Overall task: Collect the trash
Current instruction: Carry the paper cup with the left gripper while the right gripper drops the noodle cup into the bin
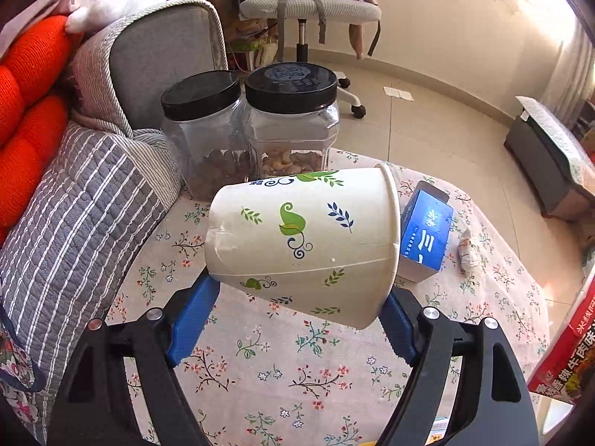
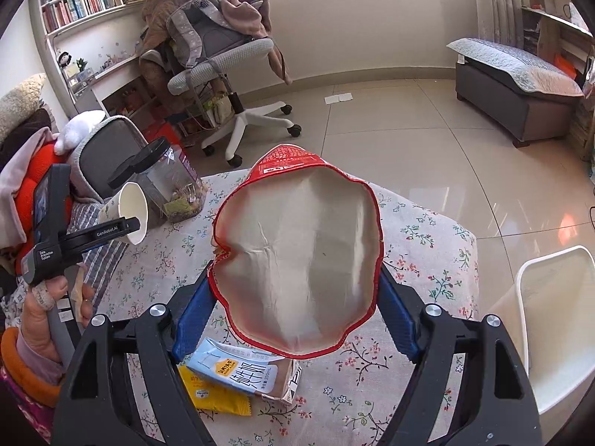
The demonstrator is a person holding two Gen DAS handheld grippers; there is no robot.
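Cup (image 1: 297, 241) on its side, lifted over the bench (image 1: 260, 371), clamped in left tool (image 1: 297, 312). Bag (image 2: 297, 260) gripped in right tool (image 2: 293, 319), mouth open. Next: probably drop cup into bag; box (image 1: 425, 238) beyond cup waits.

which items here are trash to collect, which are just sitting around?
Job:
paper cup, in left gripper
red food bag, in right gripper
blue box
milk carton
yellow packet
white bin

Lying about:
two jars
office chair
orange cushion
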